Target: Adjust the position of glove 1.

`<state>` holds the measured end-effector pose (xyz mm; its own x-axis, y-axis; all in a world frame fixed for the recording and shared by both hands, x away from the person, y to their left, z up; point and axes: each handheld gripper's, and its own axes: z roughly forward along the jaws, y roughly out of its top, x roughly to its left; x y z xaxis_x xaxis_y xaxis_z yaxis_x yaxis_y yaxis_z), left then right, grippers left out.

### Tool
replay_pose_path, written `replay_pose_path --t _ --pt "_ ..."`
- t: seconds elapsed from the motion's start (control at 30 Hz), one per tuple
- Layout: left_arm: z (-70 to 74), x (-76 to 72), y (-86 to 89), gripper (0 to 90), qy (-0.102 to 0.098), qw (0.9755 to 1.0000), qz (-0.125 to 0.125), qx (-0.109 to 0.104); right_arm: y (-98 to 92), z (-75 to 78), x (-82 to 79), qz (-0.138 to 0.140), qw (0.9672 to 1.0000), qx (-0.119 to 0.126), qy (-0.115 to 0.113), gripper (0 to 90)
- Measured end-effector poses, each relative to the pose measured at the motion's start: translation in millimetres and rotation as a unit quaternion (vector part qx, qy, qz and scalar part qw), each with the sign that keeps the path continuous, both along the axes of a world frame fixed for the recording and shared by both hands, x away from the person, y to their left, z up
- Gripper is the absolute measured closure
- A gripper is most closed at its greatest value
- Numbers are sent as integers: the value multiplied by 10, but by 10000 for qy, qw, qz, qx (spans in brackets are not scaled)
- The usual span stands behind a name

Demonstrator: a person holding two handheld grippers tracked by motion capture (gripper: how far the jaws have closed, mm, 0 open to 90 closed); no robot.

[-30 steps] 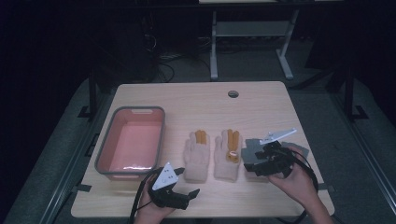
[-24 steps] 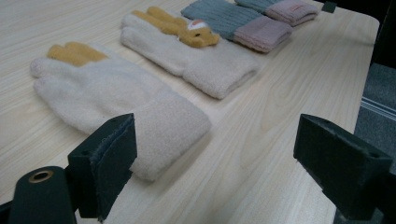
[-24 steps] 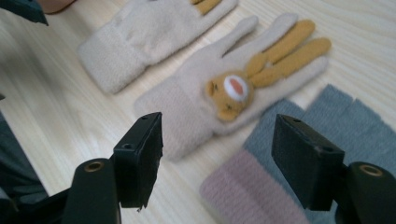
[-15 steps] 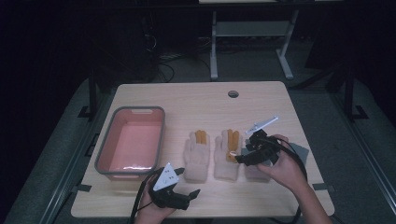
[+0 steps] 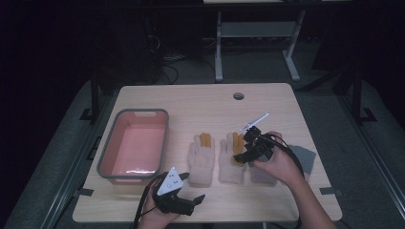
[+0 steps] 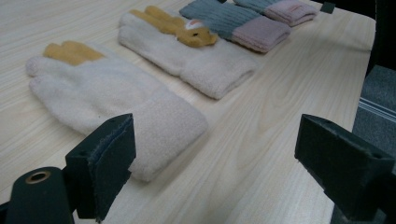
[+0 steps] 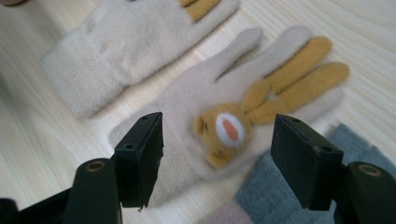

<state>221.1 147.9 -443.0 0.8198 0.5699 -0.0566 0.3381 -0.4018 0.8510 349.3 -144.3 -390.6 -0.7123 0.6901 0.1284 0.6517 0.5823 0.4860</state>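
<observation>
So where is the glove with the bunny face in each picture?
High view: the bunny glove lies right of middle, under the right gripper.
Left gripper view: top middle, behind the plain glove.
Right gripper view: in the middle, between the open jaws.
Shared landmark: the grey glove beside it.

Left tool (image 5: 193, 202) sits low at the frame's bottom centre, jaws wide apart; right tool (image 5: 244, 151) at centre right, jaws likewise spread.
</observation>
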Motion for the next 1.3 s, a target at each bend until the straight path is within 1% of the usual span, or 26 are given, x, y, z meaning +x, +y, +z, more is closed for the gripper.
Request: replay_pose_path --t 0.07,0.13,0.2,0.27,0.37,0.43,0.6,0.87,1.0,1.13,1.3 --pt "5 -6 -2 125 -12 10000 39 -49 42 -26 33 9 10000 -74 24 340" --pt "17 -5 4 124 -45 10000 42 -14 77 -55 66 46 9999 -119 75 340" --pt "20 -5 5 124 -41 10000 50 -51 112 -86 96 51 9998 -189 105 343" --pt "17 -4 8 124 -2 10000 54 -57 140 -116 125 64 9994 -286 156 347" --pt "13 0 13 124 45 9999 44 -103 166 -166 167 72 9991 -367 220 349" --pt "17 -2 14 124 37 9999 46 -95 184 -204 188 64 9986 -442 274 348" --pt "17 -2 23 125 60 9999 55 -128 204 -249 216 45 9981 -506 362 351" --pt "26 -1 34 125 70 9999 46 -142 220 -343 255 -32 9958 -749 517 379" --pt "25 1 39 125 73 9999 54 -142 233 -395 276 -47 9952 -772 600 394" --pt "27 2 50 125 80 9998 68 -166 259 -433 285 -38 9951 -787 596 423" --pt "30 5 62 125 89 9997 99 -200 282 -453 273 -14 9942 -911 576 469"
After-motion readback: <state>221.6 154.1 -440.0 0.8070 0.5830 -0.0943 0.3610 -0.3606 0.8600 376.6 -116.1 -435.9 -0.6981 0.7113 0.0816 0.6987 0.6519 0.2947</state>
